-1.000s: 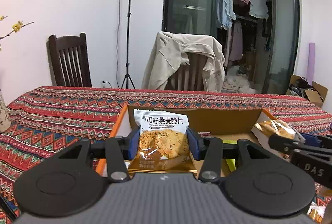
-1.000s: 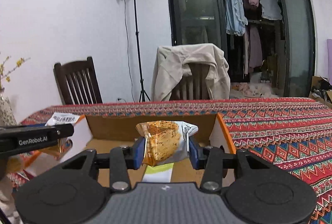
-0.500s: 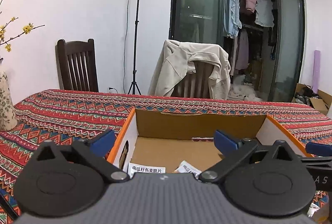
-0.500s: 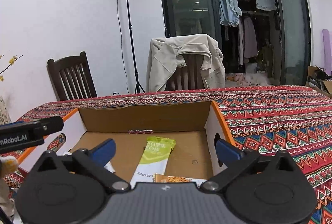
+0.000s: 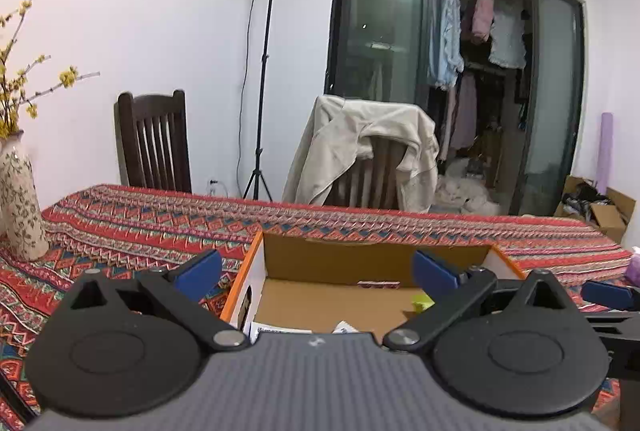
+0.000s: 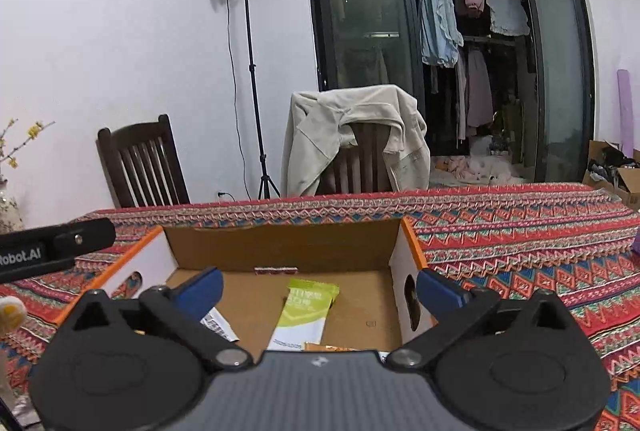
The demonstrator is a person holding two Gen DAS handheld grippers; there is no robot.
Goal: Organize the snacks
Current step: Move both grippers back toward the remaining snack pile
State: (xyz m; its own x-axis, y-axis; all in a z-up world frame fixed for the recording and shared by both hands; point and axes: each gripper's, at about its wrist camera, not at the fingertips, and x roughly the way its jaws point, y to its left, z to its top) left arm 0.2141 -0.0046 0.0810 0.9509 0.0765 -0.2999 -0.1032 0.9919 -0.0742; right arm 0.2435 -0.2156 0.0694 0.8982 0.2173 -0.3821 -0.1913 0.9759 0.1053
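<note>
An open cardboard box (image 5: 360, 257) with orange-edged white side walls sits on the patterned tablecloth; it also shows in the right wrist view (image 6: 280, 243). Inside lie a green and white snack packet (image 6: 304, 311), a white packet (image 6: 216, 323) at the left and an orange packet edge (image 6: 324, 347) near my body. In the left wrist view I see white packet edges (image 5: 280, 329) and a bit of green (image 5: 422, 301). My left gripper (image 5: 316, 273) is open and empty above the box's near left. My right gripper (image 6: 320, 291) is open and empty above the box.
A floral vase (image 5: 20, 199) with yellow blossoms stands at the table's left. Two wooden chairs (image 5: 154, 143) stand behind the table, one draped with a beige jacket (image 5: 360, 147). A light stand (image 5: 264, 71) is by the wall. Cardboard boxes (image 6: 616, 179) sit on the floor at right.
Both grippers opened and let their snack packets drop into the box, then lifted slightly. The packets now lie on the box floor.
</note>
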